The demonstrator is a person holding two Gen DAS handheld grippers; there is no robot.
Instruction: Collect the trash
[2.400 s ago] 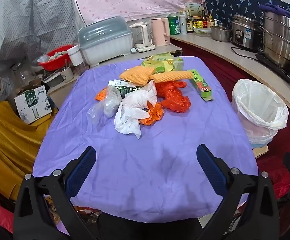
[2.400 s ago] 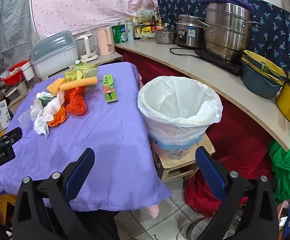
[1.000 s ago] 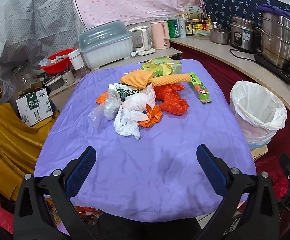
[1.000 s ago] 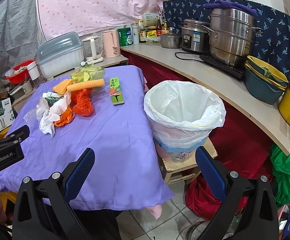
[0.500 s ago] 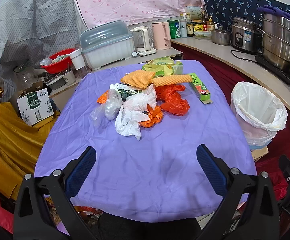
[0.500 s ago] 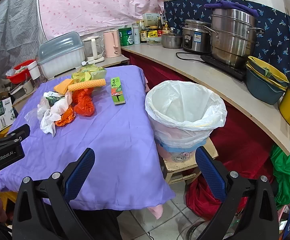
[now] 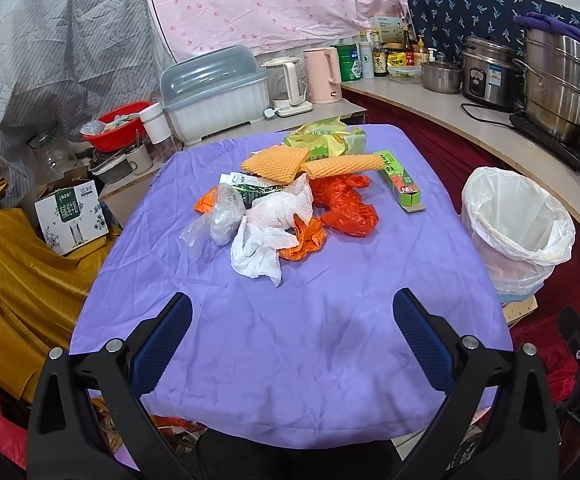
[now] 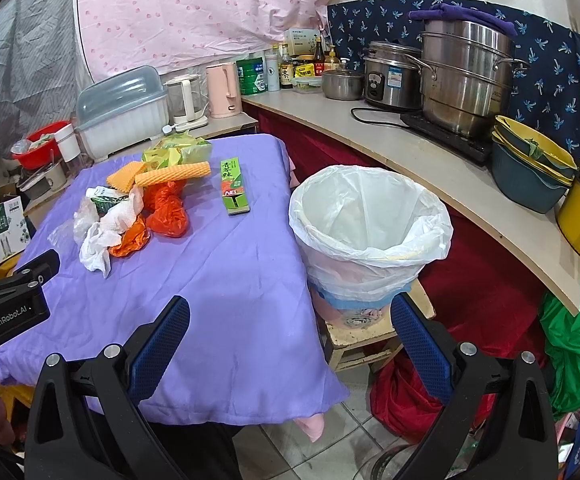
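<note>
Both grippers, left gripper [image 7: 292,334] and right gripper [image 8: 290,332], keep their fingers spread, empty. The trash pile [image 7: 285,196] lies unchanged; the lined bin [image 8: 370,232] sits slightly closer.

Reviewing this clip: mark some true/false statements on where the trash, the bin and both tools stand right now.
1. The trash pile lies on the purple tablecloth. True.
2. The left tool holds a white tissue. False: it is open and empty.
3. The bin has a white liner. True.
4. The green box is inside the bin. False: it lies on the tablecloth, beside the pile.
5. The right tool is open. True.
</note>
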